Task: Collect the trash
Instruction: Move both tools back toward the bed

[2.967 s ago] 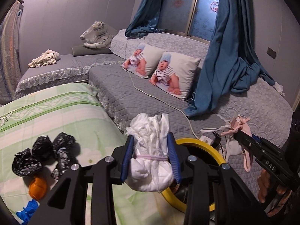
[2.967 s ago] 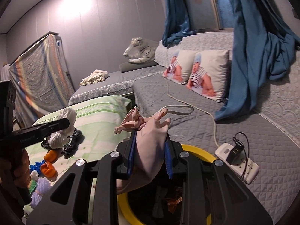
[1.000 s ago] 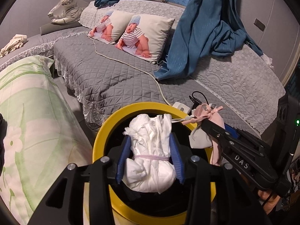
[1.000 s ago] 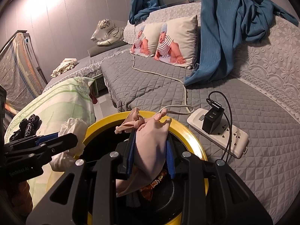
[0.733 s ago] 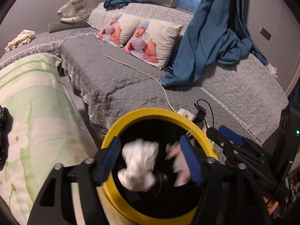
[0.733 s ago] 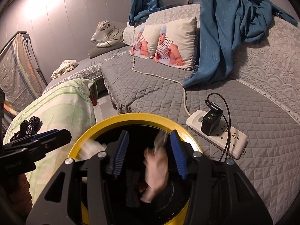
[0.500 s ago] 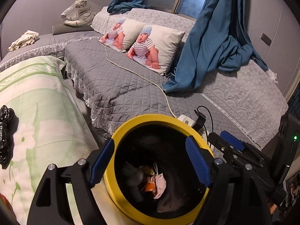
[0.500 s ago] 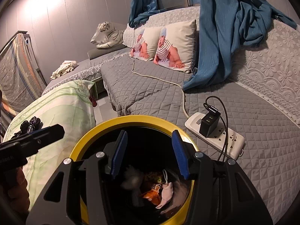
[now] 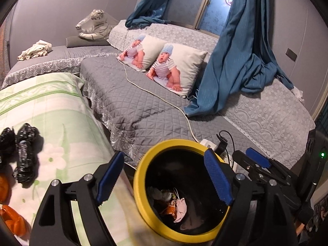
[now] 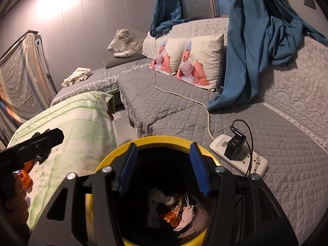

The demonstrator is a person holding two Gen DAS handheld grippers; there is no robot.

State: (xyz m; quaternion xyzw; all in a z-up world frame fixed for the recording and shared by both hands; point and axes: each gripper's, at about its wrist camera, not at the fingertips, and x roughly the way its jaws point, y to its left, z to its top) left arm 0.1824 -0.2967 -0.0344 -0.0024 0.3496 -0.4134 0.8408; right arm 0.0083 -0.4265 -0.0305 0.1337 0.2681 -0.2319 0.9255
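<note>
Both grippers, left gripper (image 9: 164,176) and right gripper (image 10: 164,170), are hanging spread and empty, jaws just opening, over the bin (image 9: 141,184). Next, reach left for the black bags (image 9: 24,151).

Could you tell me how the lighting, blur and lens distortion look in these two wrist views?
Left wrist view: heavy fisheye bending and dark corners; the yellow-rimmed bin has a slightly smeared near rim and a murky interior. Right wrist view: a bright glare patch on the grey wall, same curved edges; the bin's inside is dim, though the pink bag in it reads clearly.
</note>
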